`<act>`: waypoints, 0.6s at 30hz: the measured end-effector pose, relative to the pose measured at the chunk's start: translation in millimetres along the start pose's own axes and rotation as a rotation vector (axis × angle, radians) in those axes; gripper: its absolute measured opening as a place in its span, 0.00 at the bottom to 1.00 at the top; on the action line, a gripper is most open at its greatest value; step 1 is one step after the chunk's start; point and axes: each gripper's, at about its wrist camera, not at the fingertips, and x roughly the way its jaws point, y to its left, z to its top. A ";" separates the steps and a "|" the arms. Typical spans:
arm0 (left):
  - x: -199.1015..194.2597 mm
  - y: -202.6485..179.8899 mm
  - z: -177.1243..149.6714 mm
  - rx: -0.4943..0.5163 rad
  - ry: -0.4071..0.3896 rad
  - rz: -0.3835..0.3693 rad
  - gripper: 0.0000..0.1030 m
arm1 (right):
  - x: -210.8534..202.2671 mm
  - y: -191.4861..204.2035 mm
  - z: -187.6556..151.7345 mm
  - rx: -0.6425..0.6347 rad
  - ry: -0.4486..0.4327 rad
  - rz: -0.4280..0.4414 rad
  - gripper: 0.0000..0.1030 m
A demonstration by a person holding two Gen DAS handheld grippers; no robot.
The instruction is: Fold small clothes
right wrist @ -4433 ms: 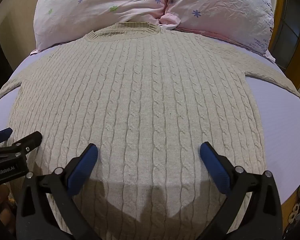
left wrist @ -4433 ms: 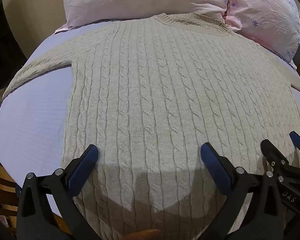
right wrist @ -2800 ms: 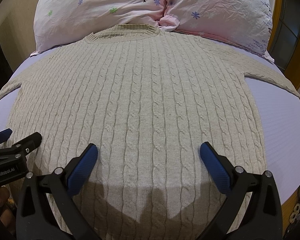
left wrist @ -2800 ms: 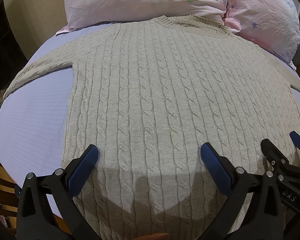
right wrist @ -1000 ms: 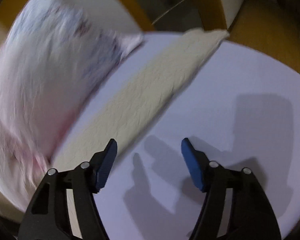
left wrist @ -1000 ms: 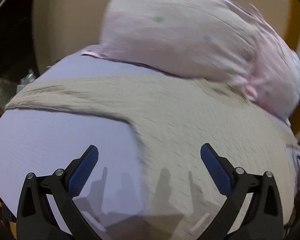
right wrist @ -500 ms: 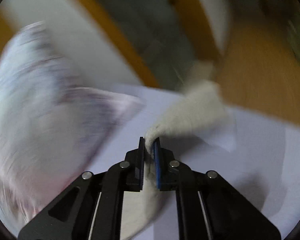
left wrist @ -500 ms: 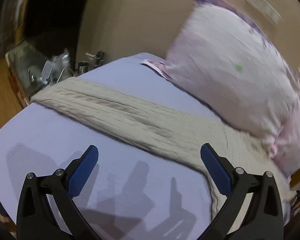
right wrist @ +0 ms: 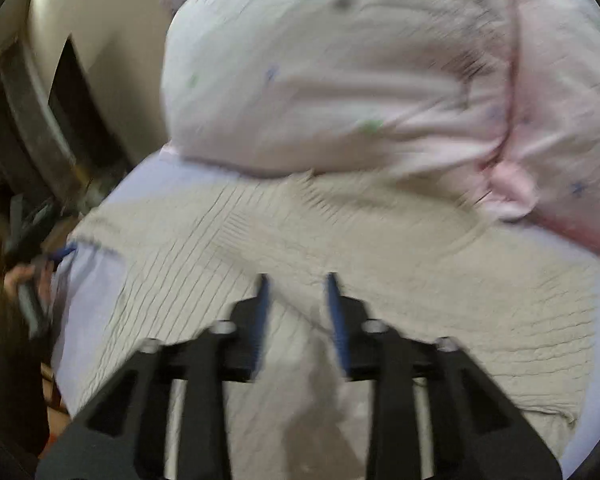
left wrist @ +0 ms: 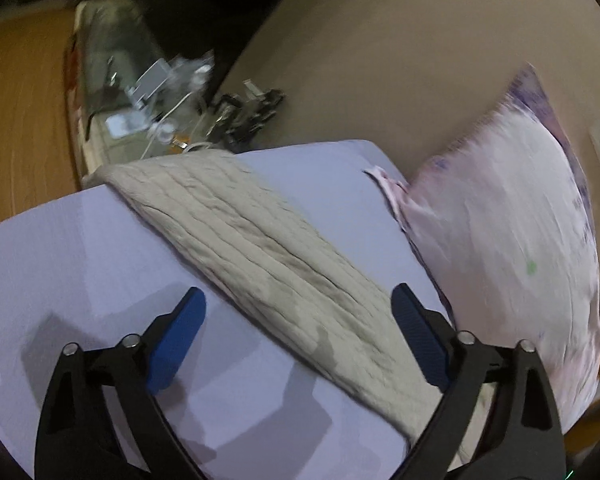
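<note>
Left wrist view: the left gripper (left wrist: 298, 332) is held wide open with nothing gripped; the sweater's left sleeve (left wrist: 260, 256), soft cable-knit beige, is seen stretched flat on the smooth lilac sheet (left wrist: 60, 264), running diagonally between and ahead of the pads, so this fold is judged not yet begun

Right wrist view, blurred: the right gripper (right wrist: 296, 316) is seen partly open, a strip of knit lying between its jaws; whether it is pinched cannot be told. The sweater (right wrist: 420, 264) is spread ahead, crumpled pink pillows (right wrist: 340, 80) beyond

A beige cable-knit sweater (right wrist: 380, 240) lies flat on the bed, neckline against the pillows; its left sleeve (left wrist: 260, 248) stretches straight toward the bed's edge.
</note>
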 end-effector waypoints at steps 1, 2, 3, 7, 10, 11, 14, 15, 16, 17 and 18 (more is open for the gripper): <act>0.3 2.3 3.1 -0.011 -0.010 -0.002 0.87 | -8.4 -4.6 -0.5 0.015 -0.027 -0.007 0.58; 1.5 5.0 7.0 -0.021 -0.013 0.003 0.83 | -18.1 -10.0 0.6 0.035 -0.055 -0.016 0.67; 3.7 9.7 13.5 -0.040 -0.016 -0.003 0.81 | -33.0 -23.3 1.4 0.066 -0.089 -0.027 0.68; 12.1 25.6 32.7 -0.116 -0.032 -0.033 0.66 | -82.4 -63.7 -12.1 0.154 -0.156 -0.078 0.75; 23.5 29.0 45.8 -0.116 -0.005 0.039 0.20 | -96.5 -88.3 -19.2 0.206 -0.173 -0.094 0.75; 26.3 27.8 48.9 -0.108 0.010 0.065 0.11 | -95.0 -95.6 -17.7 0.215 -0.177 -0.099 0.75; 15.6 -10.3 51.5 0.019 -0.022 0.061 0.08 | -108.2 -112.9 -22.9 0.246 -0.209 -0.117 0.75; 10.2 -27.1 49.4 0.076 -0.037 0.043 0.08 | -112.6 -115.5 -26.1 0.253 -0.219 -0.120 0.75; 1.2 -60.5 42.6 0.175 -0.058 0.001 0.07 | -116.2 -117.8 -26.8 0.258 -0.227 -0.120 0.75; -6.5 -93.0 32.5 0.269 -0.067 -0.049 0.07 | -118.3 -120.8 -26.5 0.263 -0.236 -0.121 0.75; -14.4 -129.1 16.2 0.372 -0.071 -0.106 0.07 | -116.6 -122.0 -26.2 0.266 -0.242 -0.122 0.75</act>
